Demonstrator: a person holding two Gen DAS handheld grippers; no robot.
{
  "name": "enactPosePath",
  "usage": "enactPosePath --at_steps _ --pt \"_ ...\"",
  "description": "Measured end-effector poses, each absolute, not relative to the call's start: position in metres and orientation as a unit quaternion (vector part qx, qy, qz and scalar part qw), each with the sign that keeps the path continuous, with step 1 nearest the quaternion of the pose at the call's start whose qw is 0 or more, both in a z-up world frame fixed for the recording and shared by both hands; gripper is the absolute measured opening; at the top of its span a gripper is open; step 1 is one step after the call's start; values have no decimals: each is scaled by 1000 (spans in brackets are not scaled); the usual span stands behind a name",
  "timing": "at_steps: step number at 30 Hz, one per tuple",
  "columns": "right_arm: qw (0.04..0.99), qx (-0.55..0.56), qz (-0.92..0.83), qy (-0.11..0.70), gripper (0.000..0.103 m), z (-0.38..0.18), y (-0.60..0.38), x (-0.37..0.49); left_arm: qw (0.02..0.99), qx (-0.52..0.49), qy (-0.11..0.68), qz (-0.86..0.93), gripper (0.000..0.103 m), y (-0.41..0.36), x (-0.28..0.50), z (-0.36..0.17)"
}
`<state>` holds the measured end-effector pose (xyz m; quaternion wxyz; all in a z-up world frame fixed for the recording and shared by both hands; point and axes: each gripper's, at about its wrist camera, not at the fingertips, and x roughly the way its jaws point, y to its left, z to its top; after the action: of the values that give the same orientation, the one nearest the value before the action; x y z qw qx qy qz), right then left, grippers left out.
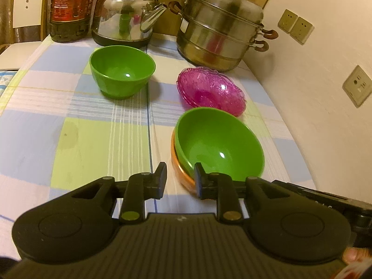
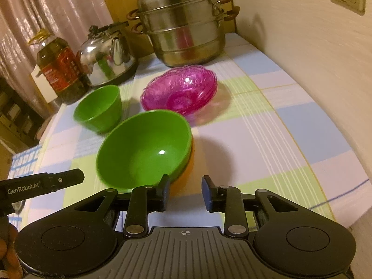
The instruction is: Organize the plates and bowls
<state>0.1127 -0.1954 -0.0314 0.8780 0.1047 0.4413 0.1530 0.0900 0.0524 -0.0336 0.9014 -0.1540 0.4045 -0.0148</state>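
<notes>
A large green bowl (image 1: 218,144) (image 2: 144,151) sits nested in an orange bowl (image 1: 180,171) (image 2: 187,169) on the checked tablecloth (image 1: 81,116) (image 2: 267,139). Behind it lie stacked pink glass dishes (image 1: 210,90) (image 2: 179,90) and a smaller green bowl (image 1: 122,69) (image 2: 100,109), each standing apart. My left gripper (image 1: 180,174) is open just in front of the nested bowls' near left rim, its pads not pressing on it. My right gripper (image 2: 185,186) is open at their near right rim, holding nothing.
At the back stand a steel steamer pot (image 1: 220,28) (image 2: 183,28), a steel kettle (image 1: 125,16) (image 2: 109,55) and an oil bottle (image 1: 69,7) (image 2: 60,69). A wall with sockets (image 1: 357,86) runs along the right. The table's left edge drops off.
</notes>
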Motion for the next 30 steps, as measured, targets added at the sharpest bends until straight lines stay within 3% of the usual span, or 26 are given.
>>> enactPosePath --at_steps 4,9,30 --pt "876 90 160 445 33 -27 -192 96 902 -136 410 -11 25 48 73 -30" --pt "875 55 164 452 48 -27 -184 80 901 -130 414 -6 27 47 54 -30" --pt "873 49 175 453 50 -16 -176 58 903 -129 410 -3 31 47 26 -22"
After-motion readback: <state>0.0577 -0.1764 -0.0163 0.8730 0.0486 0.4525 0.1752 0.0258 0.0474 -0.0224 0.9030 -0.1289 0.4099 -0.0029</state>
